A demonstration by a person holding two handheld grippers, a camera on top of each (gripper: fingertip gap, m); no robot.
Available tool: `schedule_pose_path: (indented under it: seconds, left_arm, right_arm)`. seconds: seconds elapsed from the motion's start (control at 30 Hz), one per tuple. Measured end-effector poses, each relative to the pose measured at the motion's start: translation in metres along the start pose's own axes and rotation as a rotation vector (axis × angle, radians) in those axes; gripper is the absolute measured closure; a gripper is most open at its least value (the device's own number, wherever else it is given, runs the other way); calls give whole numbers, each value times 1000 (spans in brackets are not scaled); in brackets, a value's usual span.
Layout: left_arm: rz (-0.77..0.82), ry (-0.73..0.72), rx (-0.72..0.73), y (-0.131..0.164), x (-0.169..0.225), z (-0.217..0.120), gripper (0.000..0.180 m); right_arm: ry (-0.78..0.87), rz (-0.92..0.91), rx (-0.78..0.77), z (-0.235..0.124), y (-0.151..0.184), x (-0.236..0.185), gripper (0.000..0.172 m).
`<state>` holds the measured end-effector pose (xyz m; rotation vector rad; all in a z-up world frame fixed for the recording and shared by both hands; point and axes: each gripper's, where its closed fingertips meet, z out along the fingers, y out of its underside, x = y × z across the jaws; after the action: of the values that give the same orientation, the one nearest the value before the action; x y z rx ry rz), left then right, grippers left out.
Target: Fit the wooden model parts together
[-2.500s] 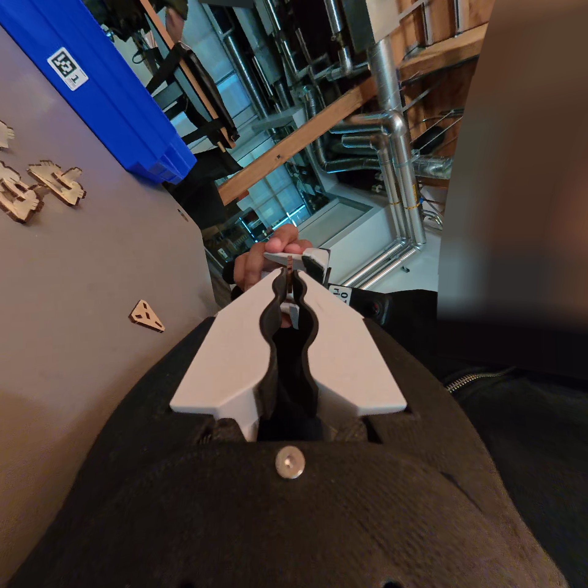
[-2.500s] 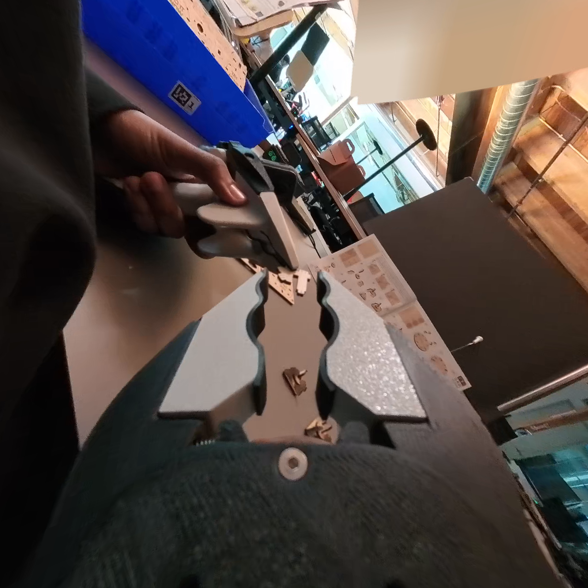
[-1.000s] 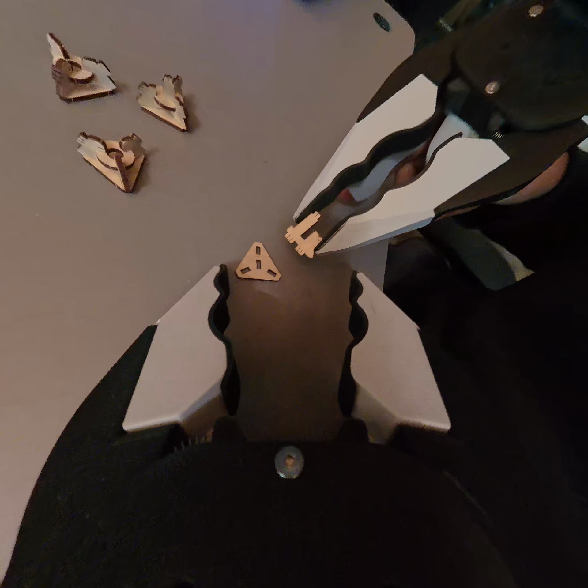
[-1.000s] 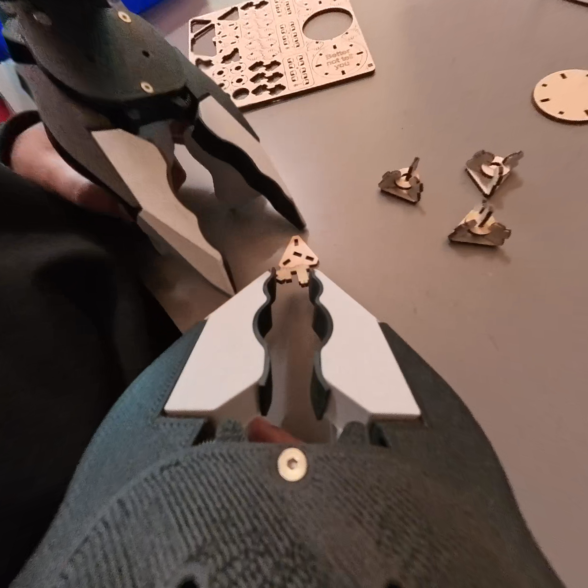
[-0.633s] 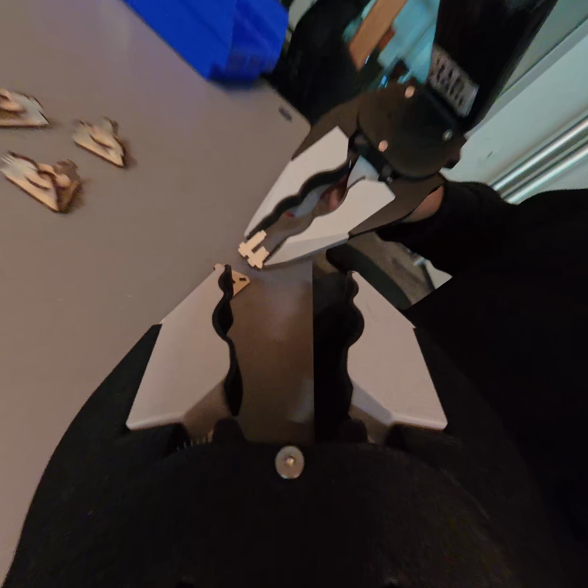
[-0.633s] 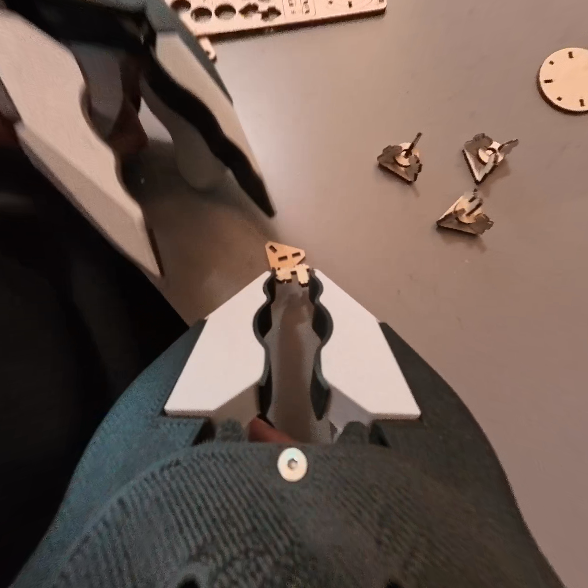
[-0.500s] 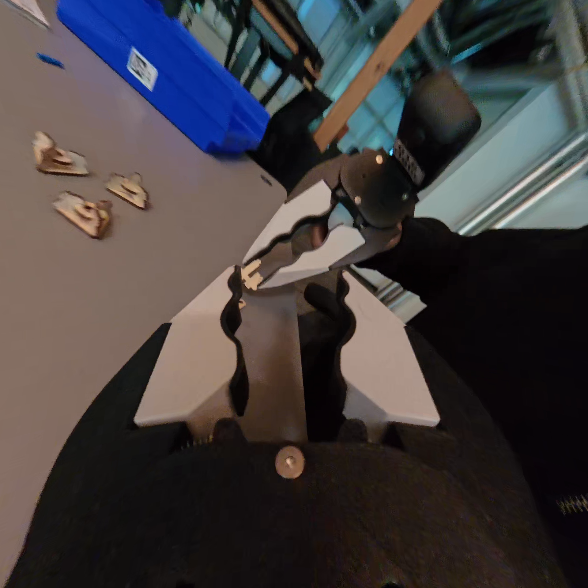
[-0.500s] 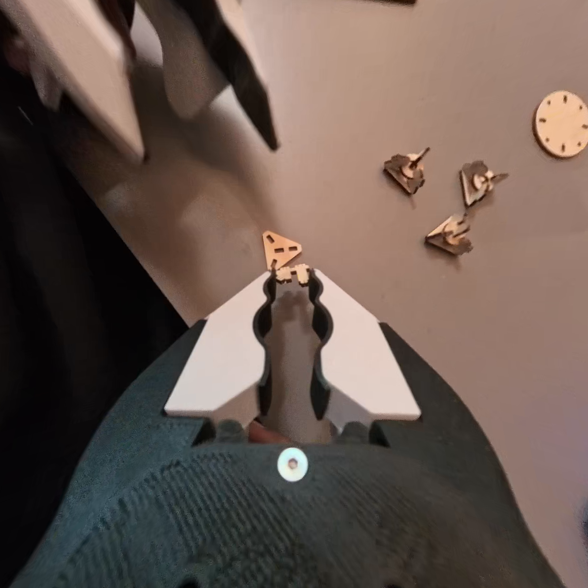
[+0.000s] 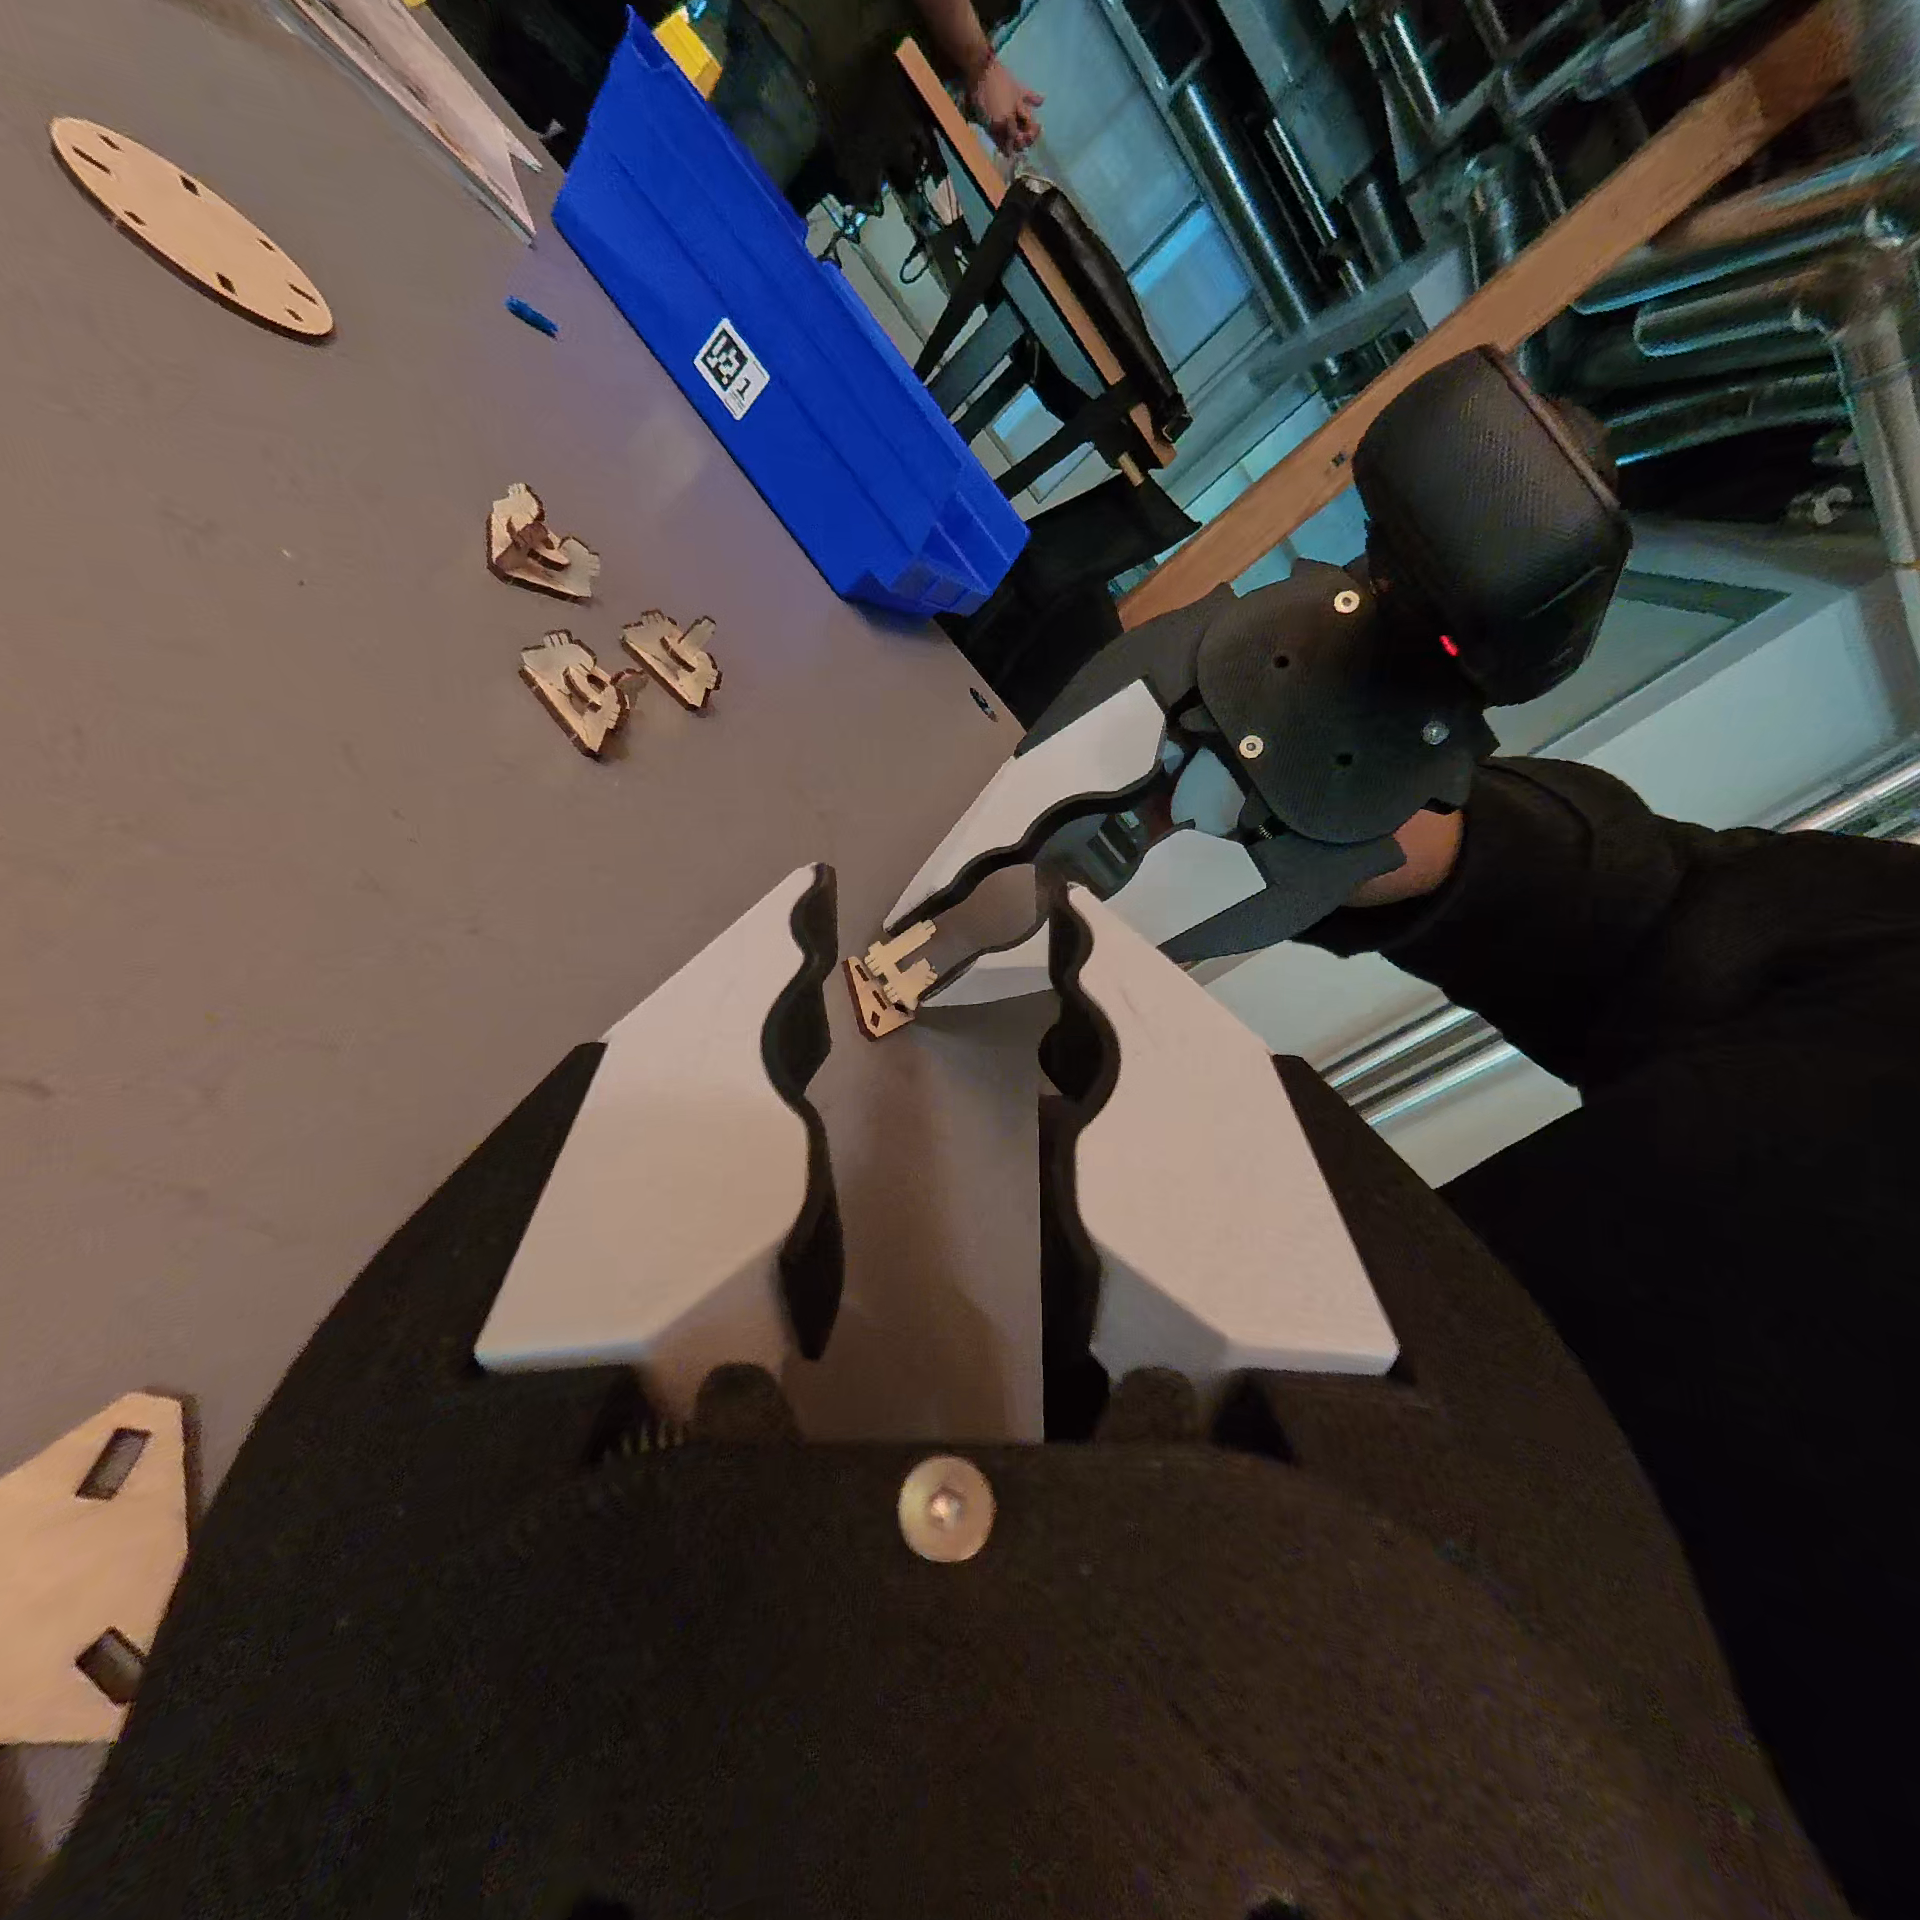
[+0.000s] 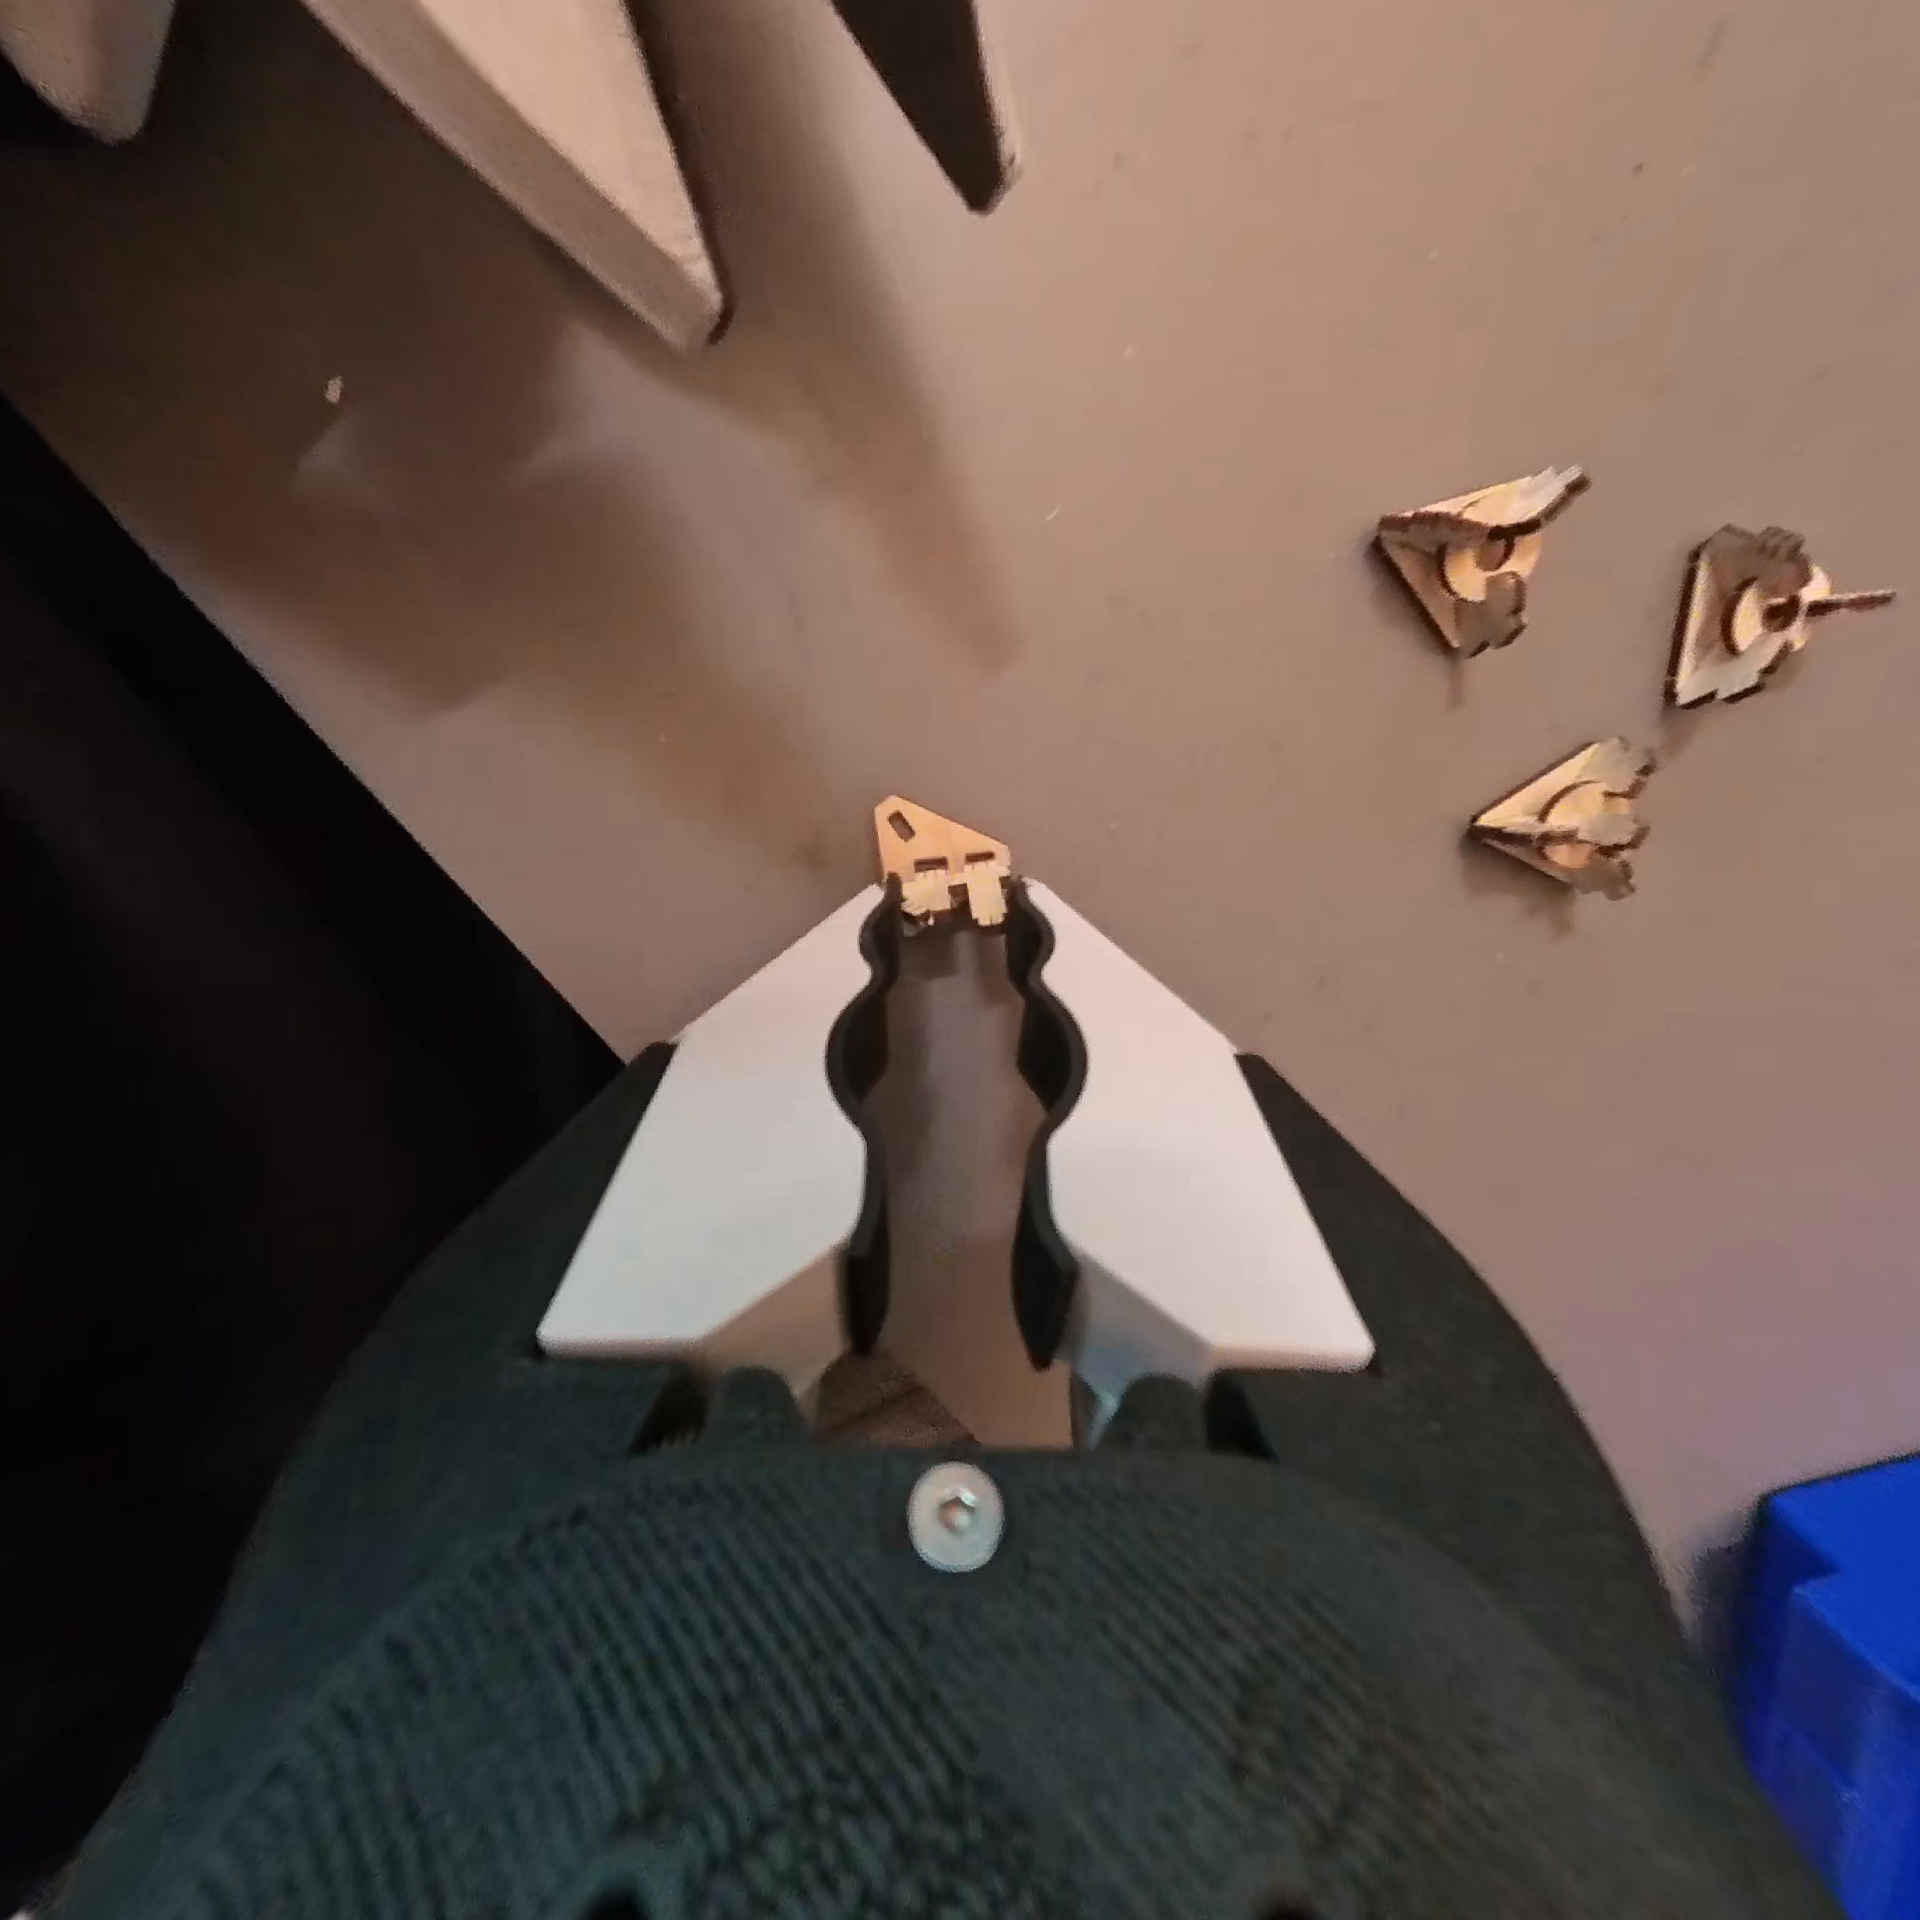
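Two hand-held tongs with pale grey fingers on dark textured bodies

The left tongs [image 9: 940,914] have wedge-shaped pale grey fingers [image 9: 665,1164] lined with wavy black pads, set in a black grainy body with a silver screw [image 9: 943,1509] at its middle. The right tongs [image 10: 951,902] match, on a dark green-black ribbed body; seen from the left they carry small silver screws and a rounded black housing [image 9: 1486,520]. A black sleeve [image 9: 1621,935] covers the arm behind.

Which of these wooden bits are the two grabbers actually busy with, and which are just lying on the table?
In use:
- right gripper pinching a small notched wooden piece
- flat wooden triangle under its tip
- left gripper, open beside them

Lying about:
- three small assembled wooden pieces
- wooden disc
- blue bin
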<state>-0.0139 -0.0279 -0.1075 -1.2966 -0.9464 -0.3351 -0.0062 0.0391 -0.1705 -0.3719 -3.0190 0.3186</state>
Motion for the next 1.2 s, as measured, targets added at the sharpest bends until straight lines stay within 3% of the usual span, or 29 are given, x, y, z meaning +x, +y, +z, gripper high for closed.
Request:
schedule_pose_path:
  seconds: [0.33,1.2]
  left_arm:
    - [-32,14,10,-2,-1,-1,141]
    - [-57,27,17,-3,-2,-2,141]
  right_arm:
    - [-38,80,-40,4,0,0,154]
    - [-65,6,-224,3,0,-1,153]
